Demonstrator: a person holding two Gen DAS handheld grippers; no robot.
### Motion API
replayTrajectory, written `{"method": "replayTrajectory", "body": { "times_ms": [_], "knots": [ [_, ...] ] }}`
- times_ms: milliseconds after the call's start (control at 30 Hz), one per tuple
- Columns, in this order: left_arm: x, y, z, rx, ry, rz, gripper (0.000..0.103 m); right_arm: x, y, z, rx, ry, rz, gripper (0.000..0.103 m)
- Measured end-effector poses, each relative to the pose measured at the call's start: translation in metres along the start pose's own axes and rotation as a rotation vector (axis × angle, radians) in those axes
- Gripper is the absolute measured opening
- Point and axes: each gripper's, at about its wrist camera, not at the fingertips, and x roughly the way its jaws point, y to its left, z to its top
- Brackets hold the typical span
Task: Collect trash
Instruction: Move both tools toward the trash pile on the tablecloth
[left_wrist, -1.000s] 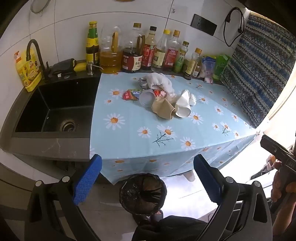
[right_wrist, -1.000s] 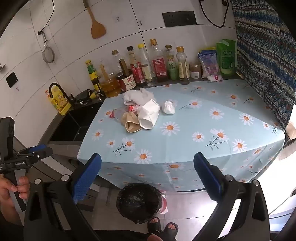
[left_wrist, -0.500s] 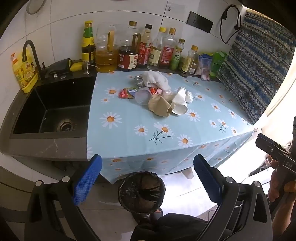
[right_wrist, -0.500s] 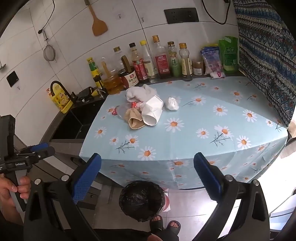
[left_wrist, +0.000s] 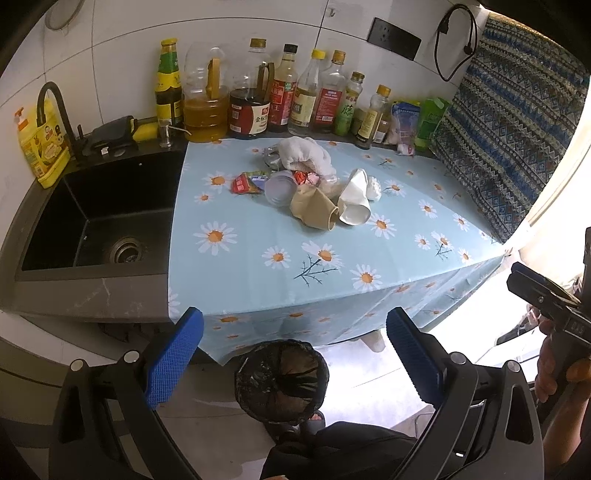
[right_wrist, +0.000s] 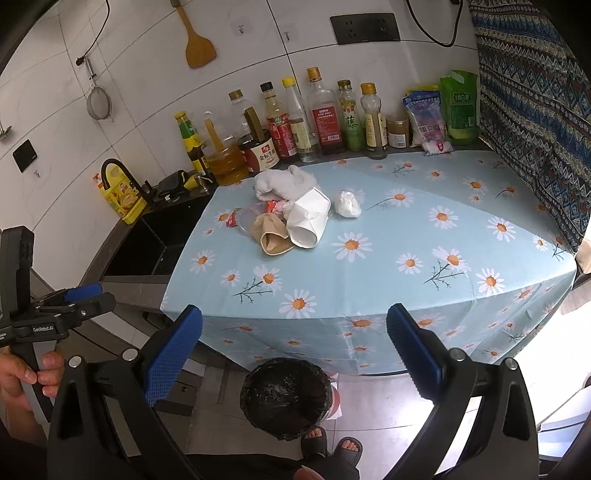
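While both tools hang back from the table (right_wrist: 369, 280), nothing is in hand, so I log this as the approach step: no trash collected yet, as far as I can judge.

Left tool (left_wrist: 293, 354): jaws spread wide, blue pads well apart, empty. Right tool (right_wrist: 293, 354): same, wide open, empty. Each is held off the near edge of the table, above the floor.

Trash sits in one loose heap (left_wrist: 314, 184) toward the back middle of the daisy-print cloth, near the row of bottles (left_wrist: 280, 96). Contents I can make out:
- white paper cup (right_wrist: 308, 218), lying on its side, mouth toward me
- tan paper cup (right_wrist: 271, 236), also on its side, touching the white one
- clear plastic lid (left_wrist: 280, 188)
- red wrappers (left_wrist: 243, 183) on the sink side
- crumpled white cloth or tissue (right_wrist: 284, 182) at the back
- small white wad (right_wrist: 348, 204), just beside the heap, apart from it

Bin with black liner (right_wrist: 286, 398) stands on the floor below the near table edge, between the two tools in both views. Sink (left_wrist: 103, 210) is left of the table.

Next move, my judgement: reach one tool forward over the cloth to the nearest piece, probably a cup. Cups are light and will roll or crush; close across the wall gently, then carry back and release over the bin. The heap's pieces overlap, so one may drag its neighbours.
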Motion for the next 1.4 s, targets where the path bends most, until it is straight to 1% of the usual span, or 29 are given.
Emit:
{"method": "replayTrajectory", "body": {
  "times_ms": [267, 567, 1000, 1400],
  "knots": [
    [0.002, 0.002, 0.001, 0.005, 0.003, -0.003, 0.096, 0.004, 0.004, 0.0, -0.015, 0.006, -0.024, 0.098],
    [0.003, 0.004, 0.0, 0.015, 0.003, -0.011, 0.096, 0.005, 0.013, 0.0, -0.023, 0.003, -0.023, 0.098],
    [0.006, 0.012, 0.0, 0.02, 0.026, -0.018, 0.096, 0.008, 0.022, -0.004, -0.021, 0.016, -0.027, 0.098],
    [0.003, 0.016, 0.003, 0.01, 0.029, -0.02, 0.096, 0.019, 0.032, -0.002, -0.033, 0.036, -0.014, 0.098]
  ]
}}
